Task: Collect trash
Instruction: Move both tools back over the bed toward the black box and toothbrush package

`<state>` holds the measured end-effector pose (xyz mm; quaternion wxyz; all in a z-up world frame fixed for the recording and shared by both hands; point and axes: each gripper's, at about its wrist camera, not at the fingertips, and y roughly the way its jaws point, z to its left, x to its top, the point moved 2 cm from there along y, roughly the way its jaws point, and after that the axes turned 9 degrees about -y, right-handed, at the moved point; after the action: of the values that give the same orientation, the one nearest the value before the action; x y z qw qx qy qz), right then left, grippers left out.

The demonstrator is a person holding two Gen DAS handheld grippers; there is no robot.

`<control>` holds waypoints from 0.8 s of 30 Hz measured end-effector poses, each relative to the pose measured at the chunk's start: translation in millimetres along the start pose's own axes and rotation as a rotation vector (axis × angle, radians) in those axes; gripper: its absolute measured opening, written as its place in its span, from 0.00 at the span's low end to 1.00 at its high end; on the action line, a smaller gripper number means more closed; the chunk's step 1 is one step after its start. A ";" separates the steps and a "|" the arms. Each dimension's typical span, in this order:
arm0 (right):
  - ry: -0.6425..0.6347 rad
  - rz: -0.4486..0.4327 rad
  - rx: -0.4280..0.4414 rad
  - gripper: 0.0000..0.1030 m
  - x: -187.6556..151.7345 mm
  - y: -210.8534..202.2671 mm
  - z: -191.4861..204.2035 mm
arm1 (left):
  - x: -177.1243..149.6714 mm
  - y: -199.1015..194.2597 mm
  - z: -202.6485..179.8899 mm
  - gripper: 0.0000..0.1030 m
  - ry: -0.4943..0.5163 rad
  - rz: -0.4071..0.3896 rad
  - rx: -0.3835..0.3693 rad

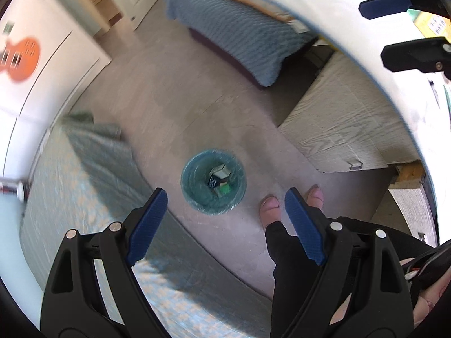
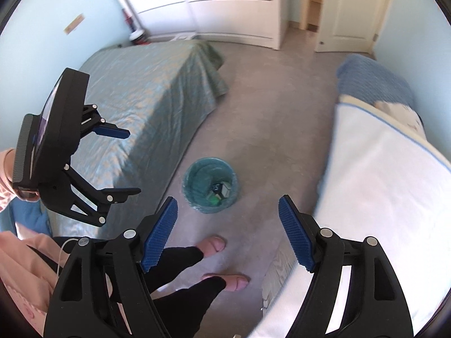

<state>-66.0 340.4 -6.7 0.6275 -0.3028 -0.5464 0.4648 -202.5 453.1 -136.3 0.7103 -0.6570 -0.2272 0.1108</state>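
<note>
A small round bin with a teal liner (image 1: 213, 180) (image 2: 210, 185) stands on the grey floor between two beds. Inside it lie bits of trash (image 1: 220, 180) (image 2: 220, 191): a white and dark carton and something green. My left gripper (image 1: 225, 197) hangs high above the floor just right of the bin, pointing down, open, with nothing between its blue pads. My right gripper (image 2: 228, 205) is open and empty too, high above the floor beside the bin. The left gripper (image 2: 131, 162) shows at the left of the right wrist view; the right gripper (image 1: 375, 29) shows at the top right of the left wrist view.
A bed with a teal cover (image 2: 141, 98) lies left of the bin, a white desk top (image 2: 380, 197) and a blue-covered bed (image 1: 239, 28) on the other side. The person's feet in pink slippers (image 2: 217, 243) stand near the bin. White wardrobes (image 2: 225, 5) and a door (image 2: 346, 8) are behind.
</note>
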 end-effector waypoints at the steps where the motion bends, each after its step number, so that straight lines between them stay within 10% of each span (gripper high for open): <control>1: 0.017 -0.004 -0.009 0.72 -7.3 -4.6 -3.7 | 4.5 -2.5 -9.6 0.81 0.029 -0.008 -0.003; 24: 0.628 -0.104 -0.288 0.73 -256.9 -113.2 -65.1 | 56.3 -26.4 -247.0 0.81 0.621 -0.096 -0.104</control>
<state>33.0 70.3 -24.4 0.7385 -0.4883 -0.4014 0.2346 -41.4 257.8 -108.6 0.7156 -0.6832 -0.0356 -0.1407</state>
